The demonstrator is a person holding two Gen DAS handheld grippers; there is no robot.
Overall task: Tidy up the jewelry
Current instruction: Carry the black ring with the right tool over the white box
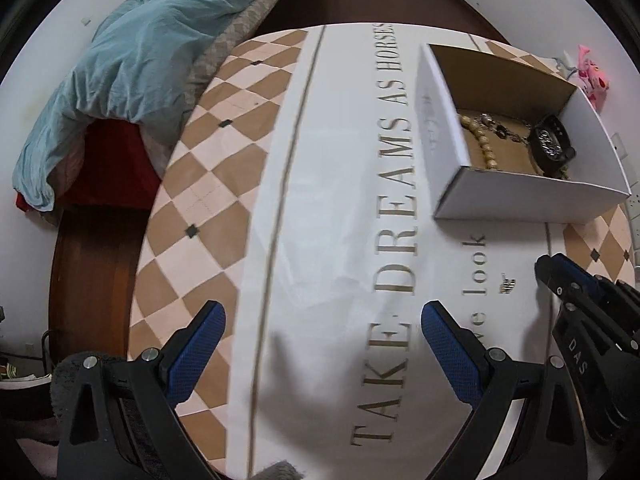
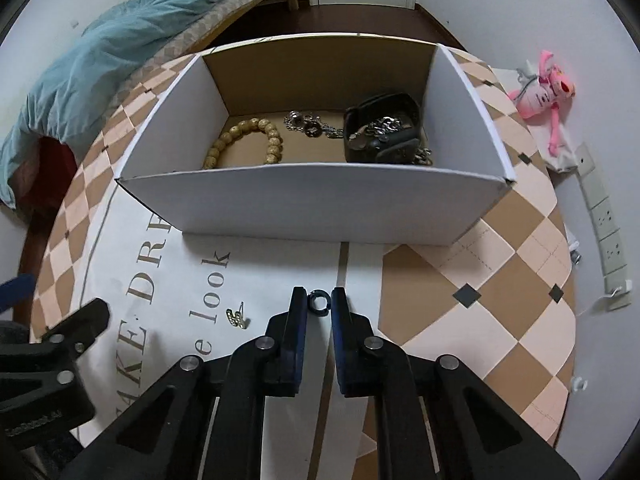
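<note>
A round table [image 2: 500, 264] with a checked, lettered cloth stood on a dark wooden floor [image 1: 92, 264], beside a bed [image 1: 248, 28] under a rumpled teal blanket [image 1: 132, 64], white walls [image 2: 520, 8] behind.

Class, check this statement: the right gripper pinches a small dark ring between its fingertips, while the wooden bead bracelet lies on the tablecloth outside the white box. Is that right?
Not quite. The wooden bead bracelet lies inside the white box, beside the chain and watch, not outside on the tablecloth. The right wrist view shows this. The right gripper does pinch the small dark ring.
</note>
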